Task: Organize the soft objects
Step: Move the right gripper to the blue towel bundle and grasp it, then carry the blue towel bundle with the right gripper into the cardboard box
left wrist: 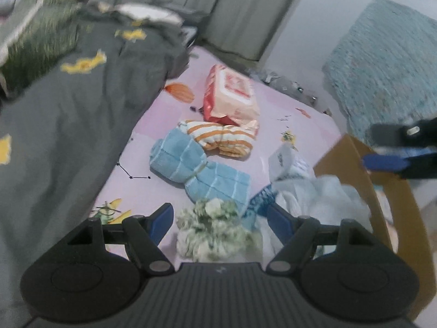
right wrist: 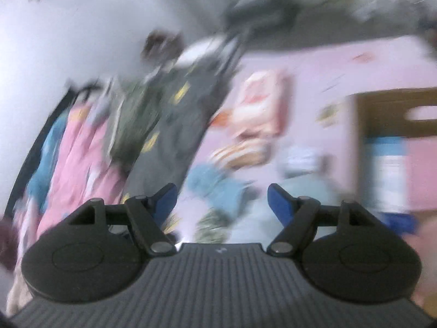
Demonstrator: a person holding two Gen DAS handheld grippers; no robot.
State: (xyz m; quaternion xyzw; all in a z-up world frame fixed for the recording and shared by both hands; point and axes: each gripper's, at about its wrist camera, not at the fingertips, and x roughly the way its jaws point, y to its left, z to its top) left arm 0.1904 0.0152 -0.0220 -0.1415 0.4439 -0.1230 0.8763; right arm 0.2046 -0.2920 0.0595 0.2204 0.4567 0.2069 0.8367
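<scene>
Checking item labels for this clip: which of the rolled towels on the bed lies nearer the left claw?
The blue towel, tied in the middle, lies nearer the left claw. The orange-and-white striped towel lies beyond it, against the red-and-white packet.

Bed (left wrist: 153, 147) covered by pink printed sheet. Grey duvet (left wrist: 68, 125) spread over left side. On bare sheet: red-white packet (left wrist: 232, 95), orange-striped towel (left wrist: 224, 136) touching its near end, blue towel (left wrist: 196, 172) just beside that, green-white cloth (left wrist: 215, 232) nearest. Cardboard box (left wrist: 363, 169) at right edge.
</scene>
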